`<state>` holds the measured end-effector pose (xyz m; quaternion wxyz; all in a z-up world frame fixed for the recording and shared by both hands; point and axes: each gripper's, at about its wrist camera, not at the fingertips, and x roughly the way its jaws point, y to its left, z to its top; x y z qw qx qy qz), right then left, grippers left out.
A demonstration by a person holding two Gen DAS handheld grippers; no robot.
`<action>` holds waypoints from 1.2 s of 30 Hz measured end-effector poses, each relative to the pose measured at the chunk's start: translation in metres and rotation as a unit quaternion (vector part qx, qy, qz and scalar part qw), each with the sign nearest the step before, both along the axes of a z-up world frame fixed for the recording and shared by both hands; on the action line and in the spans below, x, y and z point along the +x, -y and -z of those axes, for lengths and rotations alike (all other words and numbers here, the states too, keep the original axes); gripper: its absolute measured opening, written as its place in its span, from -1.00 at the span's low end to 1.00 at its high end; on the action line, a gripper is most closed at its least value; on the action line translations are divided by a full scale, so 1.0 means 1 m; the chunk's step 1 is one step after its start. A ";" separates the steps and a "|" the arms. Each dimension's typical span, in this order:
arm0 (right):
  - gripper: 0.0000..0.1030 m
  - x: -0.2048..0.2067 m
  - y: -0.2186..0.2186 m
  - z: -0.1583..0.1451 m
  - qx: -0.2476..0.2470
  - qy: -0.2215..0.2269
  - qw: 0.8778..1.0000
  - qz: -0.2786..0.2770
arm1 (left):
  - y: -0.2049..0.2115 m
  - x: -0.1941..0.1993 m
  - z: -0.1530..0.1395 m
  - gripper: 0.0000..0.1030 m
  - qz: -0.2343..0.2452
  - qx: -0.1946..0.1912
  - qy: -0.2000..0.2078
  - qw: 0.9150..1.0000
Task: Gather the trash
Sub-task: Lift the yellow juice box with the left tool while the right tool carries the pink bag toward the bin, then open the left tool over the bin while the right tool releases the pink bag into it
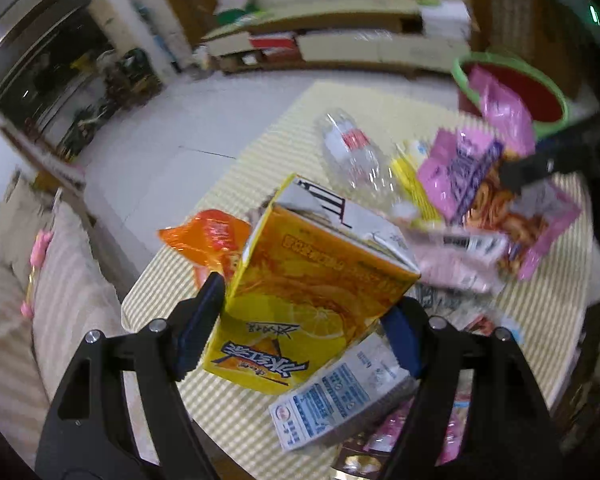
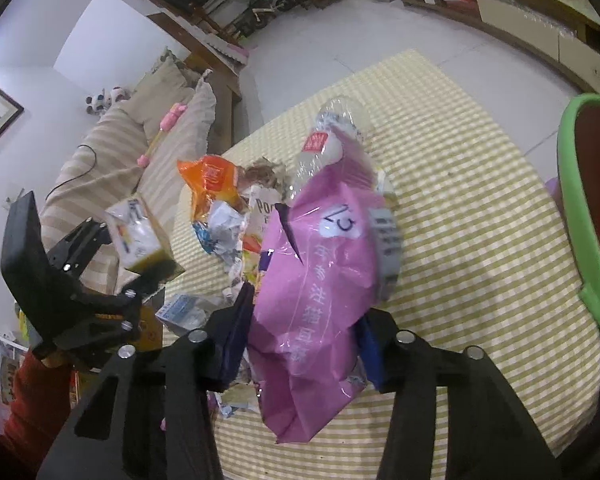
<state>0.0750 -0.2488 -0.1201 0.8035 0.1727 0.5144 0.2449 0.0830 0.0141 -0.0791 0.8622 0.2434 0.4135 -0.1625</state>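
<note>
- Left gripper (image 1: 304, 312) clamps the yellow drink carton (image 1: 300, 288), lifted above the checked table (image 1: 236, 412).
- Right gripper (image 2: 300, 332) pinches a pink wrapper (image 2: 320, 280) over that table.
- Only the right wrist view shows a red sleeve (image 2: 36, 400); the green-rimmed bin (image 2: 580, 216) sits at the table's right edge.

Yellow-checked worktop (image 2: 480, 216) lies bare between the heaped wrapper-and-carton litter pile (image 2: 236, 220) and the green-rimmed red plastic tub (image 2: 580, 216); crushed clear plastic bottle (image 2: 332, 128) borders that lane.

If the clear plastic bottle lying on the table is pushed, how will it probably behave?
The clear plastic bottle lies on its side, so it may roll. It looks empty and crumpled, so probably light and easily dented. The checked tablecloth might slow it.
</note>
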 end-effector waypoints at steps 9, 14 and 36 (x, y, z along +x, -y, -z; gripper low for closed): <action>-0.13 -0.013 0.032 -0.033 0.026 0.040 0.999 0.024 | 0.023 -0.009 -0.060 0.41 -0.042 -0.137 0.039 0.989; -0.13 -0.020 0.072 -0.045 0.040 0.060 0.995 0.062 | 0.061 0.009 -0.070 0.41 -0.051 -0.227 0.025 0.972; 0.31 -0.013 0.299 -0.030 -0.042 0.074 0.941 0.326 | 0.297 0.078 -0.008 0.69 0.029 -0.316 -0.141 0.938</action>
